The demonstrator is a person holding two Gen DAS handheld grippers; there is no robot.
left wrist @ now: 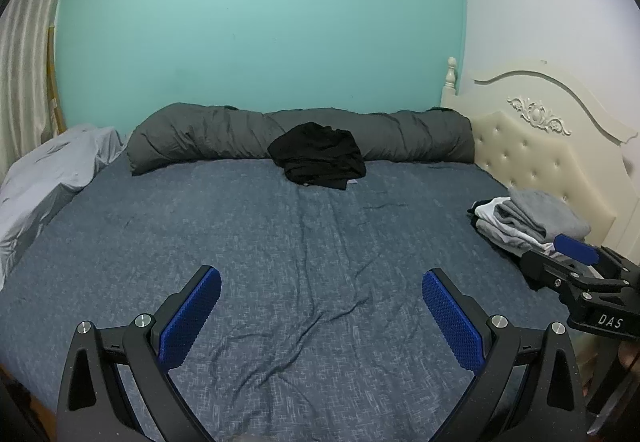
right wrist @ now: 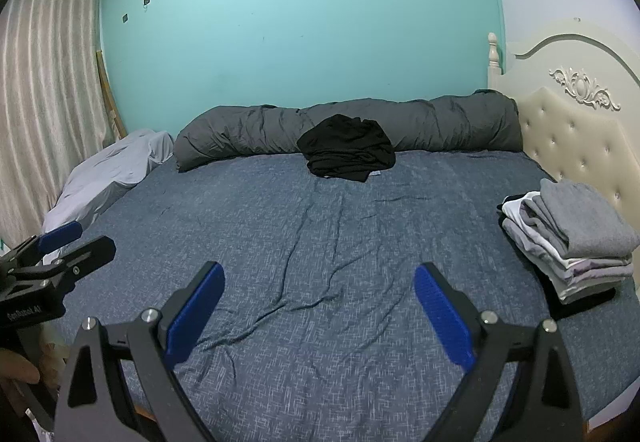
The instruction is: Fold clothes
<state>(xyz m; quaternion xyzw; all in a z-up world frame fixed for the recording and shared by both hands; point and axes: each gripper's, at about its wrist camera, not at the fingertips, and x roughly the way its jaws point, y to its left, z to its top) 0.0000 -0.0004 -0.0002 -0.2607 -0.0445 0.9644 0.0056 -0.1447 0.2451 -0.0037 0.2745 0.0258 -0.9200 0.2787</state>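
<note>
Bedsheet (left wrist: pixel 280 262) lies bare under both wide-spread, empty grippers, left gripper (left wrist: pixel 321 312) and right gripper (right wrist: pixel 319 308). Crumpled black garment (left wrist: pixel 318 155), a heap with no clear axis, sits at the far edge against the rolled grey duvet (left wrist: pixel 200 133). Folded stack (right wrist: pixel 576 238) rests at the right edge by the headboard (right wrist: pixel 576 137).

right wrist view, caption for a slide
Open right hand-held gripper over the bed; black garment unfolded, folded stack aside.

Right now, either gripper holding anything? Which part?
Nothing held. Left gripper and right gripper are both open over the bare sheet.
</note>
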